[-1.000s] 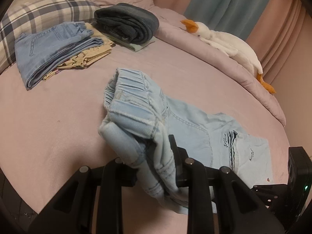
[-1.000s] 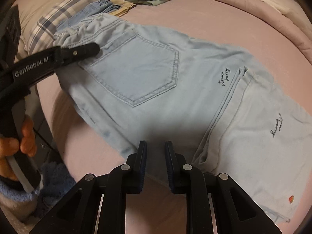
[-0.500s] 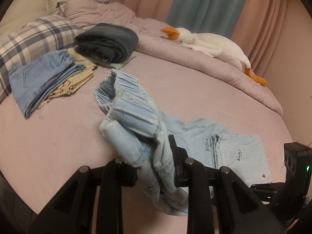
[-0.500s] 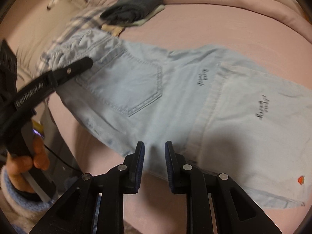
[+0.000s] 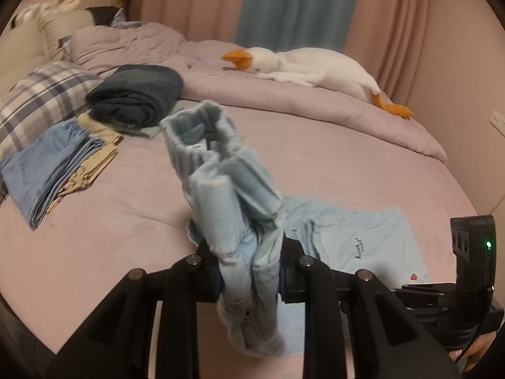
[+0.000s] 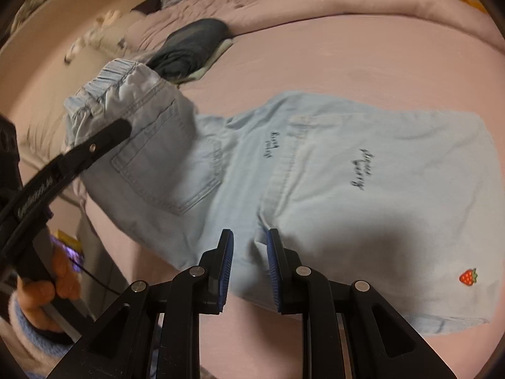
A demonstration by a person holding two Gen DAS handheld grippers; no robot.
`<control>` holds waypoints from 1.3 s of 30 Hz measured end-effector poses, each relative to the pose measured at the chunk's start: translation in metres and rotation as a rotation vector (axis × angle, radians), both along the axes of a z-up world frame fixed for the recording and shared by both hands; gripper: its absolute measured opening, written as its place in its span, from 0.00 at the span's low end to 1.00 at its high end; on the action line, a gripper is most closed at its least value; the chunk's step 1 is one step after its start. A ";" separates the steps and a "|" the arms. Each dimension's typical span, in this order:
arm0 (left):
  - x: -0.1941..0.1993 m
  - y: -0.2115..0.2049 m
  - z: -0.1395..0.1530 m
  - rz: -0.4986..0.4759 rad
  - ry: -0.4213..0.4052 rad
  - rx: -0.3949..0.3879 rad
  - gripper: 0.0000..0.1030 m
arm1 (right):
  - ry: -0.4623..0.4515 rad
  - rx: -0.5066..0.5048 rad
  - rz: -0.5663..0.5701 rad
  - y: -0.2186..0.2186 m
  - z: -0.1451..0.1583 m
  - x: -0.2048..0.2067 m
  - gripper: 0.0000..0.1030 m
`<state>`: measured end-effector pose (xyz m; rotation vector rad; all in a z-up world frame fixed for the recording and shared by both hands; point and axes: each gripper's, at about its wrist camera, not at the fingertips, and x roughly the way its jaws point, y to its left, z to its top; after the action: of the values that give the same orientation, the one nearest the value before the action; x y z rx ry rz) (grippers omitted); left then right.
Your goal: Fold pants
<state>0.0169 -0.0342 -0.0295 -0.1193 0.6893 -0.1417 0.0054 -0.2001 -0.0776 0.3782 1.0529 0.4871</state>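
Left wrist: left gripper (image 5: 249,276) gripping pants (image 5: 233,195).

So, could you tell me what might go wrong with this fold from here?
1. The left gripper pinches a thick bunched wad of the light blue jeans' waistband; laid down like that, the fold would likely come out lumpy.
2. The right gripper is open and holds nothing, so the already folded legs could drag along the pink sheet.
3. The waistband hangs close to the dark folded jeans and might brush them.
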 end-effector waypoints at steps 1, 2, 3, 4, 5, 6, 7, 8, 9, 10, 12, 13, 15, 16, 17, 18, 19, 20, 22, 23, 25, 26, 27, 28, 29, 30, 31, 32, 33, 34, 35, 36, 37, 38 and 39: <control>0.000 -0.005 0.000 -0.014 -0.001 0.004 0.24 | 0.013 0.032 -0.024 -0.009 -0.003 -0.001 0.33; 0.001 -0.013 0.000 -0.033 -0.001 0.012 0.24 | 0.029 0.068 -0.057 -0.019 -0.009 -0.001 0.37; 0.000 -0.019 0.000 -0.045 -0.002 0.019 0.24 | 0.041 0.101 -0.084 -0.022 -0.013 0.002 0.40; 0.001 -0.025 -0.001 -0.060 -0.001 0.025 0.24 | 0.051 0.132 -0.103 -0.029 -0.017 0.002 0.40; 0.002 -0.034 -0.002 -0.080 0.001 0.033 0.24 | 0.063 0.163 -0.122 -0.036 -0.021 0.001 0.40; 0.001 -0.041 -0.003 -0.093 0.002 0.042 0.24 | 0.078 0.206 -0.152 -0.047 -0.027 0.000 0.40; 0.002 -0.046 -0.004 -0.107 0.002 0.054 0.24 | 0.086 0.241 -0.171 -0.053 -0.030 -0.001 0.41; 0.003 -0.053 -0.006 -0.122 0.001 0.070 0.24 | 0.093 0.287 -0.191 -0.059 -0.033 -0.001 0.41; 0.003 -0.061 -0.009 -0.139 -0.003 0.090 0.24 | 0.104 0.380 -0.220 -0.068 -0.039 -0.002 0.41; 0.003 -0.068 -0.012 -0.153 -0.004 0.108 0.24 | 0.113 0.454 -0.241 -0.075 -0.044 -0.003 0.43; 0.006 -0.078 -0.020 -0.179 0.002 0.139 0.24 | 0.143 0.639 -0.296 -0.088 -0.057 -0.001 0.50; 0.008 -0.082 -0.024 -0.190 0.007 0.155 0.24 | 0.152 0.702 -0.314 -0.090 -0.061 0.000 0.51; 0.008 -0.092 -0.034 -0.216 0.017 0.203 0.24 | 0.173 0.833 -0.344 -0.093 -0.068 0.006 0.56; 0.008 -0.098 -0.040 -0.233 0.023 0.236 0.25 | 0.179 0.881 -0.347 -0.095 -0.069 0.008 0.62; 0.008 -0.103 -0.048 -0.249 0.030 0.272 0.25 | 0.184 0.925 -0.348 -0.095 -0.071 0.010 0.64; 0.008 -0.105 -0.053 -0.260 0.036 0.295 0.25 | 0.197 0.960 -0.351 -0.092 -0.073 0.014 0.66; 0.007 -0.108 -0.060 -0.275 0.043 0.323 0.27 | 0.215 0.951 -0.351 -0.091 -0.073 0.016 0.66; 0.007 -0.111 -0.067 -0.291 0.051 0.347 0.29 | 0.237 0.919 -0.352 -0.087 -0.074 0.020 0.66; 0.007 -0.110 -0.074 -0.305 0.061 0.360 0.34 | 0.278 0.838 -0.332 -0.076 -0.072 0.029 0.67; 0.006 -0.108 -0.076 -0.318 0.068 0.354 0.37 | 0.275 0.813 -0.322 -0.072 -0.070 0.032 0.67; 0.006 -0.102 -0.078 -0.345 0.095 0.316 0.53 | 0.266 0.790 -0.298 -0.066 -0.066 0.040 0.67; 0.004 -0.099 -0.077 -0.350 0.095 0.301 0.58 | 0.271 0.775 -0.291 -0.061 -0.065 0.044 0.67; 0.002 -0.095 -0.076 -0.346 0.091 0.294 0.67 | 0.270 0.761 -0.284 -0.060 -0.065 0.047 0.67; 0.000 -0.091 -0.076 -0.341 0.087 0.288 0.69 | 0.268 0.743 -0.279 -0.057 -0.064 0.050 0.67; -0.002 -0.083 -0.074 -0.343 0.089 0.267 0.69 | 0.265 0.727 -0.269 -0.057 -0.063 0.051 0.67; -0.003 -0.079 -0.073 -0.346 0.093 0.243 0.69 | 0.260 0.711 -0.252 -0.057 -0.061 0.050 0.67; -0.005 -0.074 -0.071 -0.347 0.095 0.209 0.69 | 0.262 0.693 -0.248 -0.055 -0.060 0.051 0.67; -0.006 -0.068 -0.068 -0.342 0.095 0.176 0.69 | 0.262 0.668 -0.241 -0.052 -0.058 0.053 0.67; -0.007 -0.061 -0.065 -0.327 0.094 0.138 0.69 | 0.258 0.657 -0.234 -0.054 -0.057 0.051 0.67; -0.008 -0.054 -0.062 -0.306 0.094 0.108 0.69 | 0.249 0.636 -0.226 -0.053 -0.057 0.052 0.66; -0.007 -0.044 -0.059 -0.272 0.096 0.069 0.69 | 0.243 0.611 -0.216 -0.052 -0.057 0.052 0.66; -0.007 -0.038 -0.057 -0.253 0.101 0.041 0.70 | 0.236 0.568 -0.205 -0.049 -0.056 0.052 0.55; -0.006 -0.031 -0.055 -0.231 0.108 0.015 0.70 | 0.227 0.526 -0.187 -0.045 -0.055 0.052 0.38; -0.006 -0.024 -0.054 -0.206 0.114 -0.007 0.70 | 0.220 0.499 -0.173 -0.043 -0.054 0.051 0.33; -0.006 -0.017 -0.053 -0.177 0.119 -0.023 0.70 | 0.209 0.478 -0.169 -0.042 -0.054 0.050 0.31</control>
<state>0.0112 -0.0508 -0.0826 -0.0888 0.8174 -0.3138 0.0551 -0.2424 -0.1313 0.9502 1.0887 0.5536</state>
